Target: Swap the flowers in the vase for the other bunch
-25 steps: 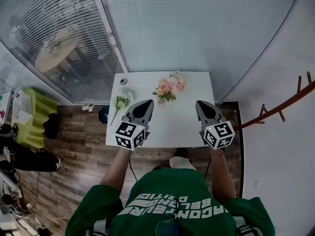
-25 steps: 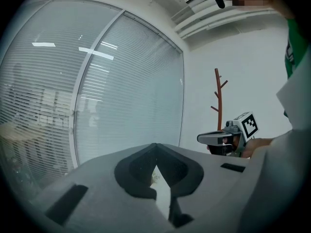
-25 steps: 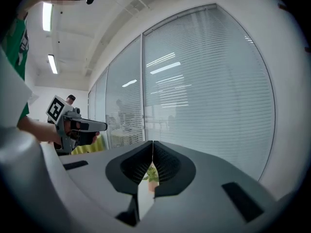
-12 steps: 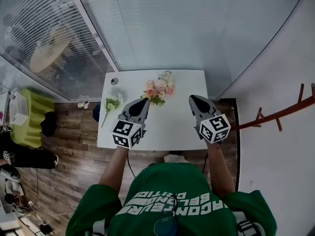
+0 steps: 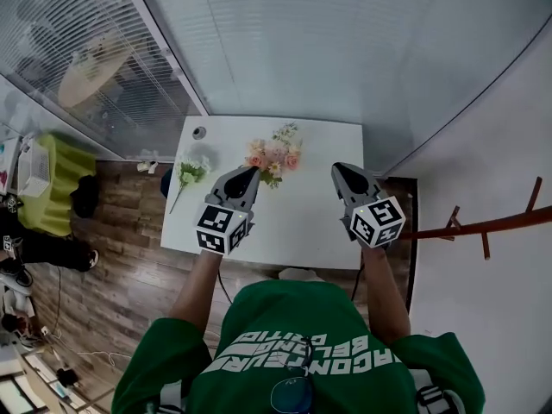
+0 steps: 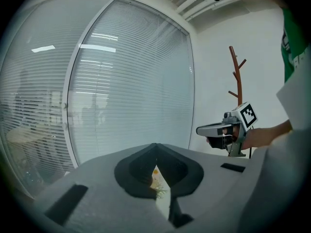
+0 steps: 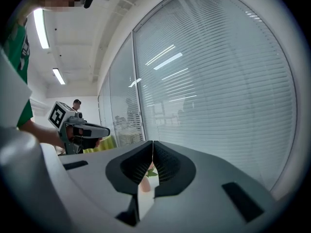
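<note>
- Swap seemingly not begun: left gripper point(image 5: 251, 172) and right gripper point(image 5: 339, 169) hover over the table point(image 5: 302, 222), jaws clenched, empty.
- Pink bunch point(image 5: 274, 155) stands far-centre; spare bunch point(image 5: 191, 172) lies left.
- Next, probably: open, grasp pink stems.

Wood plank floor point(image 5: 129, 261) beneath a white table point(image 5: 297, 224), backed by glass walls with closed blinds point(image 5: 285, 41). To the right, a plain white wall point(image 5: 496, 326) and a reddish-brown coat rack point(image 5: 483, 227). Overhead, lit strip lights point(image 7: 41, 28); at far left, lime-green seating point(image 5: 56, 188).
</note>
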Motion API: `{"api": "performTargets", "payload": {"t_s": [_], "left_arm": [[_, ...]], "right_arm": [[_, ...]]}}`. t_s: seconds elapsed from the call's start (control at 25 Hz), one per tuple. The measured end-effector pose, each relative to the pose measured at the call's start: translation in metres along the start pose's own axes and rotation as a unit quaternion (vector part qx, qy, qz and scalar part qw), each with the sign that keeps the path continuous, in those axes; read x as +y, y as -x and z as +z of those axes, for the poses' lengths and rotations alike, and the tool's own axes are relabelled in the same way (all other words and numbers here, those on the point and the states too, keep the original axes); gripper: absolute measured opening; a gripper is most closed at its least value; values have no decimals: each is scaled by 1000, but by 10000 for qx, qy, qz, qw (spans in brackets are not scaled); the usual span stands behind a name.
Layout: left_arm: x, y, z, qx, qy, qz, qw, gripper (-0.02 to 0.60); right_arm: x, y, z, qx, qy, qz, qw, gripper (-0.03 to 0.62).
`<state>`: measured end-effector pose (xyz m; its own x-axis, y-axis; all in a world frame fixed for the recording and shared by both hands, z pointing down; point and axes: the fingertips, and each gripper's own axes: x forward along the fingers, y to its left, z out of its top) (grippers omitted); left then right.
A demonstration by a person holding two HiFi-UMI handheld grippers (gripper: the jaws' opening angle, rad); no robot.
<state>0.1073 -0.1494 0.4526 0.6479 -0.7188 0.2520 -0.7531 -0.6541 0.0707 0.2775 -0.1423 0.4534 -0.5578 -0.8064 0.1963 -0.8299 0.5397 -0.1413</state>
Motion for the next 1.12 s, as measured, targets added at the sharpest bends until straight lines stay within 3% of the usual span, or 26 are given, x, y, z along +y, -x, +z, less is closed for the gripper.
{"api": "performTargets", "payload": {"t_s": [0.4, 0.76, 1.12], "left_arm": [[21, -5, 13, -6, 61, 120, 9999, 8], [42, -6, 3, 29, 44, -70, 10000, 8], [54, -16, -14, 332, -13, -328, 9989, 8]], "right_arm": [[-6, -14, 1, 268, -64, -27, 9996, 14], [2, -33, -9, 326, -26, -190, 9993, 14], [8, -48, -17, 452, -68, -359, 9983, 14]]}}
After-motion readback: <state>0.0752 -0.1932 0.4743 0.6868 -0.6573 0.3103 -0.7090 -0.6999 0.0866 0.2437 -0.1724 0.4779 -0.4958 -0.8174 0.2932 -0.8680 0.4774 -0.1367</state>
